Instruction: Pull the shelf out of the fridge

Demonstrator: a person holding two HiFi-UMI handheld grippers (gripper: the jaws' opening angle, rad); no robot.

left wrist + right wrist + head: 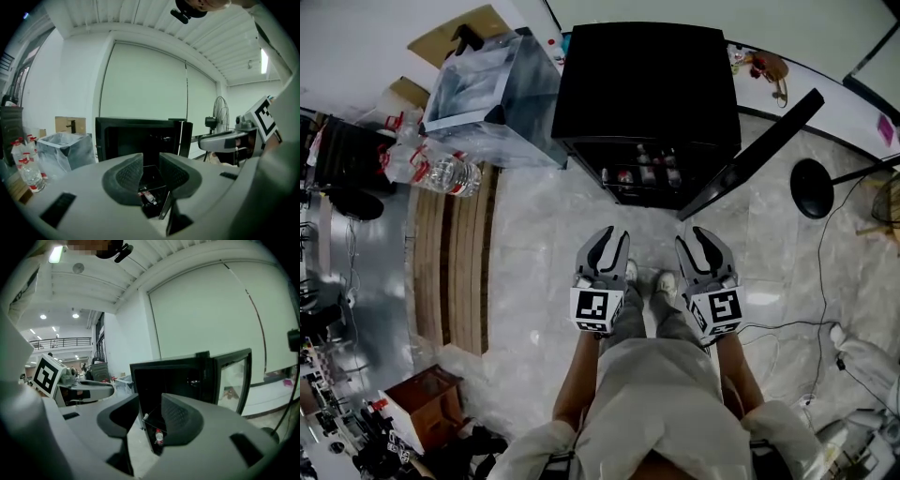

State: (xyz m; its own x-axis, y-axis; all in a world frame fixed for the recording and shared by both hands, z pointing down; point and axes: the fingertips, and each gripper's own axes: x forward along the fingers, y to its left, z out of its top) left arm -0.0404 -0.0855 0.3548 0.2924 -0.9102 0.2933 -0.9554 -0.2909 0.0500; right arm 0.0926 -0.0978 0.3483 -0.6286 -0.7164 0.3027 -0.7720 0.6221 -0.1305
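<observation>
Head view only: left gripper [607,240] and right gripper [700,242] side by side, apart from the one black fridge [647,84], whose single door [750,155] stands open. Shelf [649,190] sits inside the fridge carrying small bottles, count unclear. Gripper views: both claws clenched, gripping nothing. Left gripper view alone shows one standing fan [220,110].

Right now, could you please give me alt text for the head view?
A black mini fridge stands open, door swung right, bottles on its shelf; the left tool and right tool hang shut and empty before it.
</observation>
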